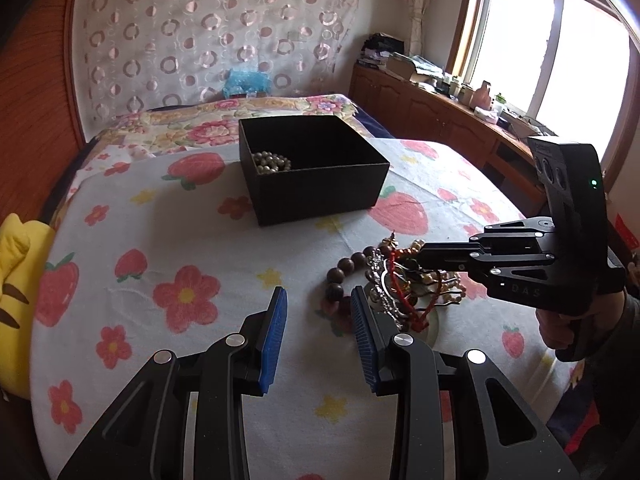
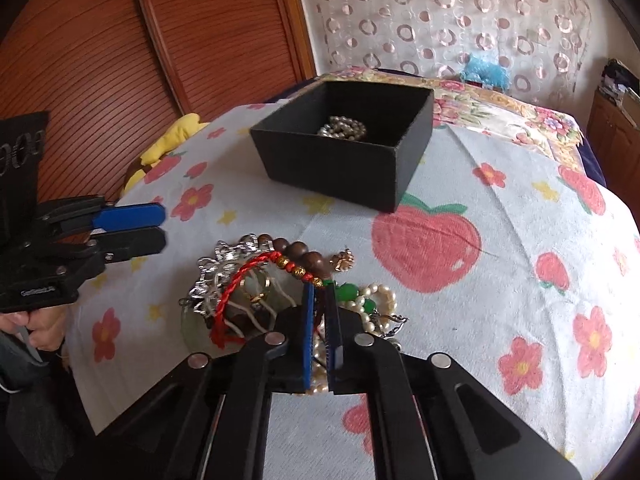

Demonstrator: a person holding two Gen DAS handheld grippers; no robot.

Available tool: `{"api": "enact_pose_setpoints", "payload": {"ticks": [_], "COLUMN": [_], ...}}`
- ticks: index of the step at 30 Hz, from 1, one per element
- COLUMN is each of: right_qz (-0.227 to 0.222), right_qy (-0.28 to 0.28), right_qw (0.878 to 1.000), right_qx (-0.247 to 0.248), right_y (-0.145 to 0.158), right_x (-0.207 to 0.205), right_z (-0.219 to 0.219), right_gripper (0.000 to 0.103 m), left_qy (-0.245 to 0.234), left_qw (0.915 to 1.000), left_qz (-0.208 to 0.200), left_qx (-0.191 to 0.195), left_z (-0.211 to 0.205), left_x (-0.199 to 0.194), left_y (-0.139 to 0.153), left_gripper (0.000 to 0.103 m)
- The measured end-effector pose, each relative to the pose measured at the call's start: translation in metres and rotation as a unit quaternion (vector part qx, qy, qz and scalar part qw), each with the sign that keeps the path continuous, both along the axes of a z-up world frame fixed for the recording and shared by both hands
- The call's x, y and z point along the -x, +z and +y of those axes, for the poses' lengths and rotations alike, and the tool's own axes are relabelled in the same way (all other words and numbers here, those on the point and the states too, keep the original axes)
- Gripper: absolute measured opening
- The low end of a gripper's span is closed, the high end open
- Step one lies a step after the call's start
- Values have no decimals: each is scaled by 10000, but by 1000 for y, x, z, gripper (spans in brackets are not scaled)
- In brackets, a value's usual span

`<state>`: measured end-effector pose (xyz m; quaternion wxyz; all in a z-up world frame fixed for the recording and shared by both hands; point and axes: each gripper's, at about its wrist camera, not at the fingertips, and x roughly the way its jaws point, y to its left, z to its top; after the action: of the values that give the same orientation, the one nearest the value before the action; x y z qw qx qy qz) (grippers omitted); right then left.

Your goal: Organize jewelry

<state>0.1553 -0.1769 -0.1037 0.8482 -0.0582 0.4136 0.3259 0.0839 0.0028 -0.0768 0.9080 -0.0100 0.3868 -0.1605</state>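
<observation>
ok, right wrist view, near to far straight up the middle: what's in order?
right gripper, jaws nearly shut in the jewelry pile → red braided cord bracelet and brown wooden bead bracelet at the pile's far edge → bare strawberry-print cloth → black box holding a pearl strand → blue plush toy → circle-patterned curtain.

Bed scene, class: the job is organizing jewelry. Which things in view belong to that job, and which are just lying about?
Part of the job:
- black box
- pearl strand already inside it
- jewelry pile on the bedspread
- right gripper, shut in the pile
- left gripper, open beside it

Just lying about:
- yellow plush toy
- blue bag by the curtain
- sideboard clutter
</observation>
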Motion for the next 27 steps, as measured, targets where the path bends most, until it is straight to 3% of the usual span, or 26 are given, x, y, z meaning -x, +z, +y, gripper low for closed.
{"api": "enact_pose_setpoints", "payload": {"ticks": [8,17,19,21,27], "right_qz": [-331,-410,-388,-383,-360], "right_qy": [-164,-404,-446,-474,-539], "right_qw": [9992,9982,9981,9980,9978], "right_qx": [-129,-192,-184,-163,-168], "right_y": [23,27,26,23,19], "right_x": [14,13,12,12,12], "right_z": [-21,-42,-45,-47,-51], "right_gripper": [0,0,0,0,0], "left_qy": [-149,-336,-379,-401,-336], "left_qw": [9997,9985,9981,9979,9989], "left_qz": [132,394,416,442,248], "left_qx": [124,196,255,264,231], "left_z": [-14,-35,-37,-38,-40], "left_x": [-9,-20,-22,-23,-18], "left_y": [1,-12,-13,-15,-10], "left_gripper": [31,31,28,16,5]}}
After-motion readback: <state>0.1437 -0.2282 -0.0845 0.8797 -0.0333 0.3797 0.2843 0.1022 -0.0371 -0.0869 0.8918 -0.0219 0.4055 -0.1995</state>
